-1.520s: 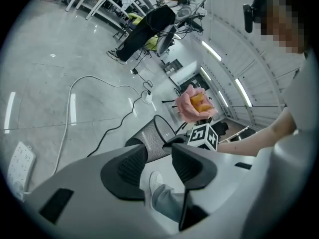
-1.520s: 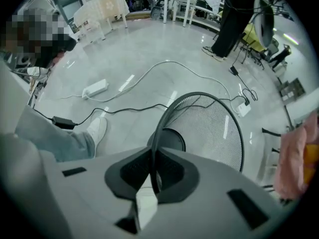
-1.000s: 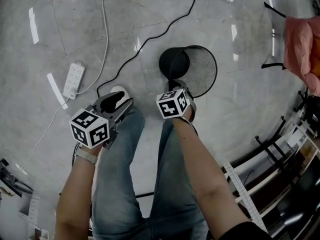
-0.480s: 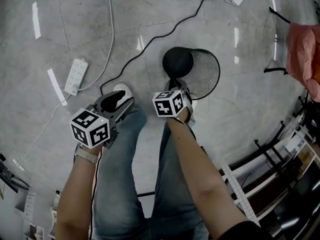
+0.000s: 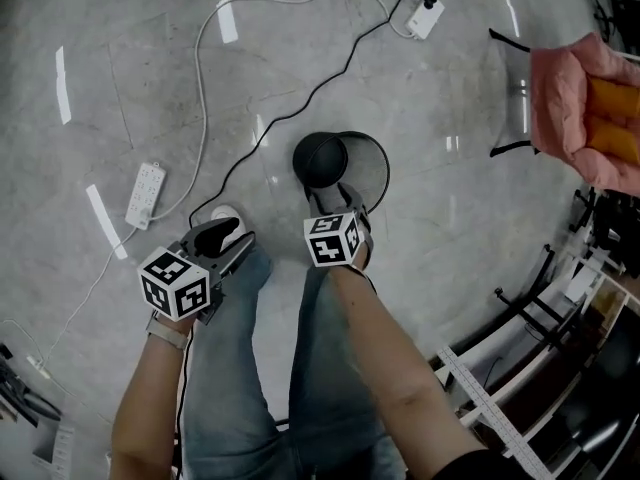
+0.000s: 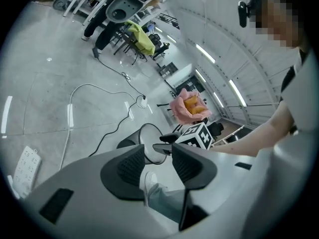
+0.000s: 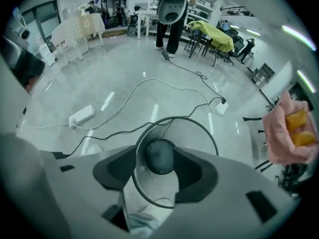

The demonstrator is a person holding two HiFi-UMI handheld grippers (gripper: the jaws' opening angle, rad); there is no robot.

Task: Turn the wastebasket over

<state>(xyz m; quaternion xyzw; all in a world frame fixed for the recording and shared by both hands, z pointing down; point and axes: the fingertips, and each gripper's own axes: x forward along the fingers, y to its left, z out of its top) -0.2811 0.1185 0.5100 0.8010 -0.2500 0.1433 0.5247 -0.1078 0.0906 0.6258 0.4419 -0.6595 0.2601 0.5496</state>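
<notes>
One flat white power strip (image 5: 146, 194) lying on the glossy grey stone floor (image 5: 450, 238), well off to the left of the left gripper (image 6: 158, 152) and trailing a thin white cable (image 5: 205, 98). Left gripper's jaws parted and bare, clasping nothing, poised just above a white shoe (image 5: 222, 214) and a blue-jeaned leg (image 5: 225, 368). To its right and a little ahead, round black wire-mesh wastebasket (image 5: 372, 168) standing on the floor, wide rim upward, dark solid bottom visible inside, a thin black cable (image 5: 300, 103) running past its left side. Right gripper (image 7: 156, 157) pointing steeply down right over the basket, jaws just opened and apart, the near rim in line between them yet clear of both pads. Far right of that gripper, rumpled pink cloth bundle (image 5: 575, 108) with orange showing inside.
</notes>
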